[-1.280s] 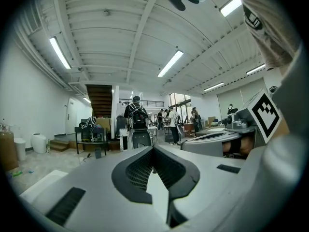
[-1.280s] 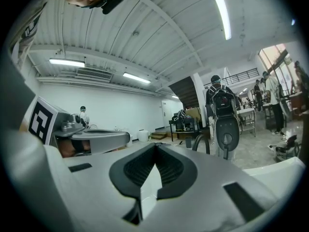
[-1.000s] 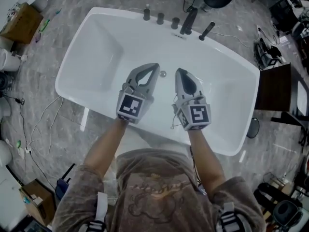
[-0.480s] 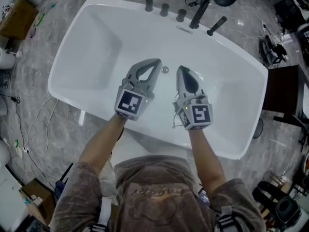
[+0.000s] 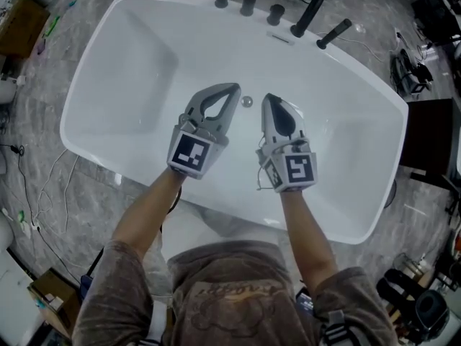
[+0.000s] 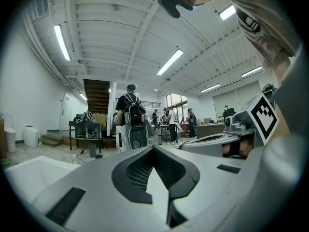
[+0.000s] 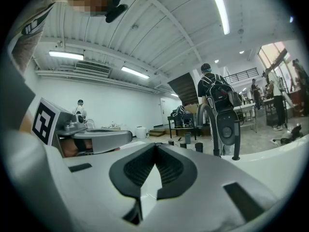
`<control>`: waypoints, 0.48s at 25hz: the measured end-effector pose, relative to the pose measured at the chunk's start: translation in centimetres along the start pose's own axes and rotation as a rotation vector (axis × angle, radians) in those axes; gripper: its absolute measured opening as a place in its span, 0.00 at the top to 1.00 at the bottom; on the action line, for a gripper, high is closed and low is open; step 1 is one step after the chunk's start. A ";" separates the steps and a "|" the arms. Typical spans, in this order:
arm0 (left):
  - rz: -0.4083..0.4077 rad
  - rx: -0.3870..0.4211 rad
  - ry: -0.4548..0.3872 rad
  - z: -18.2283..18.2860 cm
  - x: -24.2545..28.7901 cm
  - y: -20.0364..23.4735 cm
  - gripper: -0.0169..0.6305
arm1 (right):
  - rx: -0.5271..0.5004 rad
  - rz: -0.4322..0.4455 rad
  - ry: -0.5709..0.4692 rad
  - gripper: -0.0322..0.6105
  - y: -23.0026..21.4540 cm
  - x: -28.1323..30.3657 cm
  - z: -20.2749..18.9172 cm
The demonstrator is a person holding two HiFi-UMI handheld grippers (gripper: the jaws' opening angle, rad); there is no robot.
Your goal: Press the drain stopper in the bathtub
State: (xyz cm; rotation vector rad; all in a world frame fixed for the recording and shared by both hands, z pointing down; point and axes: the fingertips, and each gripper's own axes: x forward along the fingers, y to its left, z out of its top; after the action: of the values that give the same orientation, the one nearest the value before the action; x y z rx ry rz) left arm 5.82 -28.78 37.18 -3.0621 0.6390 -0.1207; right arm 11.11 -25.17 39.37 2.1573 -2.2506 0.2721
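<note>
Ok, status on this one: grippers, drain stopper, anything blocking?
Left gripper shut, empty. Right gripper shut, empty. Both over the bathtub, drain stopper showing between their tips, neither on it. Nothing blocking it.

Small round drain stopper (image 5: 247, 101) (metallic) mid-bathtub (image 5: 115, 71)

Grey marbled floor (image 5: 36, 107), cardboard box (image 5: 18, 24), dark cabinet (image 5: 425, 139), white wall (image 7: 111, 105), ceiling strip lights (image 6: 62, 42), staircase (image 6: 96, 95).
</note>
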 end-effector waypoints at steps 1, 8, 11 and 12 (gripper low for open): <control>0.000 -0.003 -0.003 -0.4 0.1 0.2 0.97 | 0.002 -0.001 0.001 0.95 -0.1 0.2 -0.4; -0.011 -0.002 -0.018 -3.3 1.1 1.2 0.97 | 0.004 -0.010 0.012 0.95 -0.9 1.6 -3.6; -0.026 0.000 -0.021 -4.7 1.8 1.5 0.97 | -0.005 -0.007 0.006 0.95 -1.2 2.4 -4.9; -0.035 -0.001 -0.021 -5.2 2.0 1.5 0.97 | -0.004 -0.007 0.005 0.95 -1.3 2.7 -5.4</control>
State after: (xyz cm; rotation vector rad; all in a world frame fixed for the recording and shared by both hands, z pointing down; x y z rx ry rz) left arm 6.66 -30.97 42.48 -3.0717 0.5854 -0.0879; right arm 11.72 -27.13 45.18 2.1604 -2.2382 0.2717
